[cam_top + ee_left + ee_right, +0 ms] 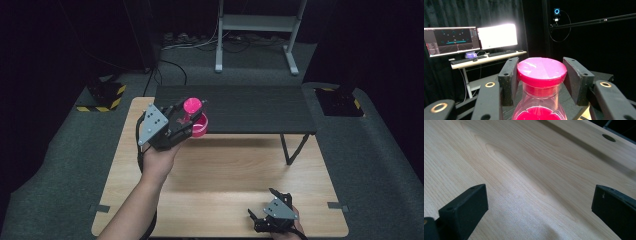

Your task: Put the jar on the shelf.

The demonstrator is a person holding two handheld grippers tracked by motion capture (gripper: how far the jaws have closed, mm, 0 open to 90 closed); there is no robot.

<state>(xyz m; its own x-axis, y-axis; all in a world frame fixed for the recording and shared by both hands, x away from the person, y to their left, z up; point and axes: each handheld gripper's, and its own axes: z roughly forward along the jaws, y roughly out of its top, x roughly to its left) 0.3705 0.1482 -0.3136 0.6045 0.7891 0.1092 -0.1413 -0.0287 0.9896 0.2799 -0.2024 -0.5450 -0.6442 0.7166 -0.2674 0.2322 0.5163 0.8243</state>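
Note:
A pink bottle [194, 116] with a round pink cap [541, 71] and a clear neck hangs over the far left of the wooden table [225, 170], at the left end of the dark raised shelf [240, 107]. My left gripper [187, 119] is shut on it, and in the left gripper view the gripper [540, 75] has one black pad on each side of the cap. At the table's near right edge, my right gripper [261, 202] rests low. Its jaws stand wide apart over bare wood in the right gripper view, where the gripper [539, 200] holds nothing.
The dark shelf stands on thin legs across the table's far half. A white metal stand [255, 30] and cables lie on the floor behind. Hazard-striped blocks [102, 97] sit on either side. A desk with two monitors [474, 38] lies beyond the left gripper.

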